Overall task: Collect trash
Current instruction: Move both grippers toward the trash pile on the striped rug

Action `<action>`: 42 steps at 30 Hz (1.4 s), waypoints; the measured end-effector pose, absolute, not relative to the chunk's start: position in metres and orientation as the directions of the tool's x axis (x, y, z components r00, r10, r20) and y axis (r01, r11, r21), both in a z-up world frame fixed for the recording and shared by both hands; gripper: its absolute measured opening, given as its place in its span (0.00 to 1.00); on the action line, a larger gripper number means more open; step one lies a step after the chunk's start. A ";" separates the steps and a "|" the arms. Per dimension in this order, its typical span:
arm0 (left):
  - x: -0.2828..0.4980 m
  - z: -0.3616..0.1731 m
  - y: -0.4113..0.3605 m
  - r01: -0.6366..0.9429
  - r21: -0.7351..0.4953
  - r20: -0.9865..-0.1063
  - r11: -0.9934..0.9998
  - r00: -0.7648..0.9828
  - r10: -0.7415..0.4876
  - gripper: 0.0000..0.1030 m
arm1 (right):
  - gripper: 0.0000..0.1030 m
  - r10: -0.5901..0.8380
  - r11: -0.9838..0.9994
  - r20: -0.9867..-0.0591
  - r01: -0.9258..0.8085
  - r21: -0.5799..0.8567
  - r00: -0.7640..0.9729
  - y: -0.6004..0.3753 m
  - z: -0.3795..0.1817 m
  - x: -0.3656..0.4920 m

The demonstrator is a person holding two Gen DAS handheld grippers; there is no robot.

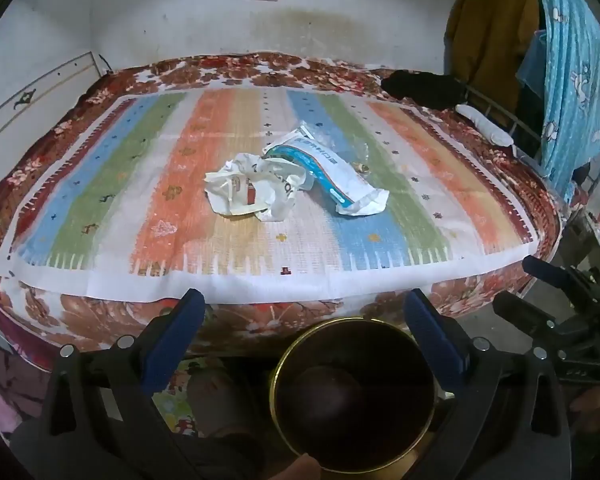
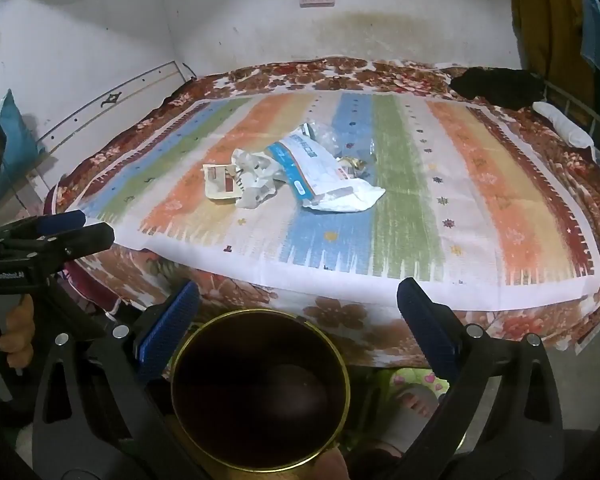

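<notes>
While both tongs stand wide with nothing between their blue pads, the trash lies well ahead of them, in the middle of a striped mat spread over a floral bedcover. The left gripper and the right gripper each hang short of the bed's near edge, apart from every piece. Ahead of the left gripper sits a crumpled white bag, and just right of it a white wrapper with a blue band; the printing on both is too warped to read. Behind the wrapper something small and shiny shows, partly covered, and I cannot tell what it is. Below and between each pair of fingers a dark bin with a gold rim gapes; its inside is too dark to make out, and its near rim is cut off. Far right, a black cloth lies at the bed's back corner.
</notes>
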State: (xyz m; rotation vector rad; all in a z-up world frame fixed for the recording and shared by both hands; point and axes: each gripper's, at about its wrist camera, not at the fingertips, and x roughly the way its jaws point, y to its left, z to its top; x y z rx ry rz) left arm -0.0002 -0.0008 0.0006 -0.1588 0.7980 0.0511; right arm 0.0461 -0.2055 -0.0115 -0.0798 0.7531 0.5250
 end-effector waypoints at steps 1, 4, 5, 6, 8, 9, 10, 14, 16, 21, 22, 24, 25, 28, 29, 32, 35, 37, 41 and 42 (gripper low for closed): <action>0.000 0.001 -0.002 -0.099 -0.127 -0.714 0.987 0.699 -0.022 0.95 | 0.92 0.423 0.870 -0.669 -0.479 0.113 0.611 -0.204 -0.011 0.045; 0.000 0.004 -0.001 -0.117 -0.146 -0.704 0.982 0.710 -0.020 0.95 | 0.92 0.428 0.870 -0.660 -0.480 0.114 0.618 -0.206 -0.009 0.043; 0.000 0.005 -0.003 -0.119 -0.141 -0.704 0.983 0.710 -0.015 0.95 | 0.92 0.429 0.869 -0.661 -0.482 0.115 0.615 -0.208 -0.011 0.044; 0.001 0.004 -0.005 -0.117 -0.136 -0.708 0.984 0.706 -0.014 0.95 | 0.92 0.430 0.867 -0.664 -0.485 0.114 0.612 -0.208 -0.011 0.045; 0.004 0.000 -0.006 -0.113 -0.114 -0.719 0.987 0.695 -0.004 0.95 | 0.92 0.429 0.866 -0.667 -0.488 0.111 0.609 -0.210 -0.013 0.047; 0.004 0.000 -0.008 -0.115 -0.105 -0.720 0.988 0.694 0.004 0.95 | 0.92 0.426 0.866 -0.669 -0.488 0.107 0.609 -0.211 -0.014 0.046; 0.002 0.001 0.000 -0.118 -0.122 -0.714 0.985 0.700 -0.005 0.95 | 0.92 0.413 0.871 -0.673 -0.482 0.095 0.613 -0.207 -0.013 0.044; 0.004 0.002 0.004 -0.133 -0.130 -0.721 0.982 0.693 -0.001 0.95 | 0.92 0.420 0.870 -0.675 -0.481 0.109 0.607 -0.204 -0.013 0.047; 0.004 0.003 0.005 -0.129 -0.135 -0.724 0.983 0.690 -0.009 0.95 | 0.92 0.424 0.869 -0.674 -0.480 0.117 0.604 -0.205 -0.014 0.047; 0.004 0.001 0.001 -0.123 -0.118 -0.728 0.985 0.686 -0.002 0.95 | 0.92 0.428 0.869 -0.677 -0.479 0.125 0.599 -0.206 -0.016 0.048; 0.004 0.001 0.001 -0.123 -0.121 -0.728 0.985 0.685 -0.004 0.95 | 0.92 0.426 0.870 -0.678 -0.477 0.126 0.598 -0.206 -0.016 0.048; 0.004 0.000 0.000 -0.130 -0.120 -0.725 0.984 0.688 0.002 0.95 | 0.92 0.417 0.876 -0.682 -0.467 0.123 0.601 -0.206 -0.017 0.048; 0.003 0.001 -0.002 -0.135 -0.102 -0.720 0.986 0.693 0.020 0.95 | 0.92 0.415 0.878 -0.684 -0.462 0.127 0.600 -0.208 -0.018 0.050; 0.004 0.002 -0.003 -0.140 -0.089 -0.719 0.986 0.694 0.034 0.95 | 0.92 0.421 0.879 -0.688 -0.454 0.148 0.592 -0.212 -0.018 0.053; 0.004 0.003 -0.002 -0.135 -0.101 -0.720 0.986 0.693 0.021 0.95 | 0.92 0.424 0.878 -0.688 -0.454 0.153 0.589 -0.212 -0.018 0.054; 0.003 0.004 -0.002 -0.119 -0.115 -0.711 0.986 0.703 0.002 0.95 | 0.92 0.425 0.877 -0.692 -0.456 0.154 0.584 -0.211 -0.018 0.054; 0.005 0.003 -0.001 -0.119 -0.119 -0.715 0.986 0.699 -0.002 0.94 | 0.91 0.425 0.875 -0.694 -0.458 0.153 0.581 -0.210 -0.017 0.054; 0.005 0.003 0.001 -0.126 -0.123 -0.715 0.984 0.699 0.000 0.94 | 0.92 0.425 0.876 -0.695 -0.457 0.154 0.580 -0.210 -0.018 0.054; 0.004 0.004 0.007 -0.156 -0.146 -0.708 0.977 0.706 0.007 0.94 | 0.91 0.418 0.879 -0.693 -0.452 0.148 0.587 -0.209 -0.018 0.054; 0.005 0.005 0.008 -0.157 -0.158 -0.706 0.975 0.708 0.000 0.94 | 0.91 0.413 0.881 -0.694 -0.451 0.141 0.590 -0.208 -0.018 0.054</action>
